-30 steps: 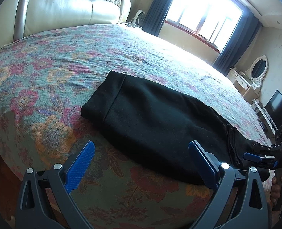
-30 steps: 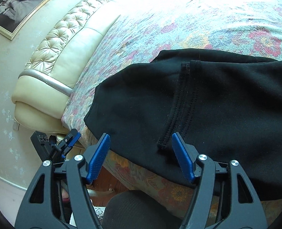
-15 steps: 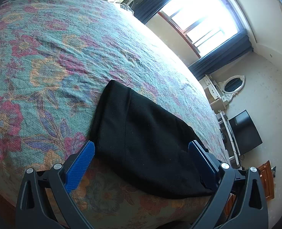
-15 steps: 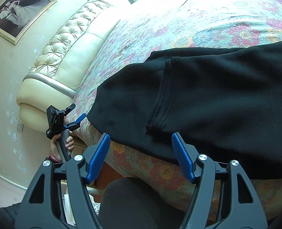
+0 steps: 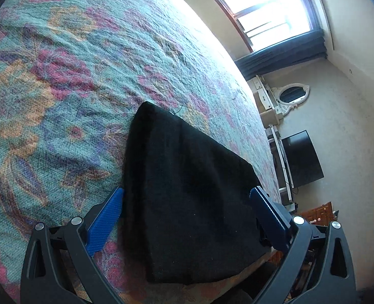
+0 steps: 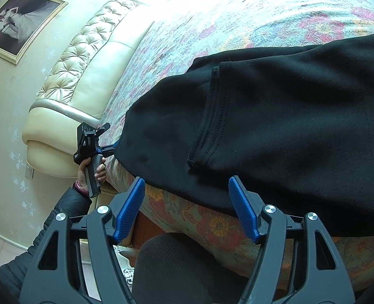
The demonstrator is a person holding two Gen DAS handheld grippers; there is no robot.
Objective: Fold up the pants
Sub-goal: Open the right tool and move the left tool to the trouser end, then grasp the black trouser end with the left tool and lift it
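Note:
Black pants lie folded on the floral bedspread, near the bed's edge. My left gripper is open and straddles one end of the pants, its blue pads beside the cloth's two edges. In the right wrist view the pants show a stitched hem lying across the lower layer. My right gripper is open, just off the pants' near edge over the side of the bed. The left gripper, held in a hand, sits at the pants' far left end.
A cream tufted headboard and a framed picture stand at the left. A bright window, an oval mirror and a dark TV lie beyond the bed. A dark-clad knee is below my right gripper.
My left gripper swung in and tilted down onto the pants' end, so the cloth now lies between its fingers. The right gripper has barely shifted.

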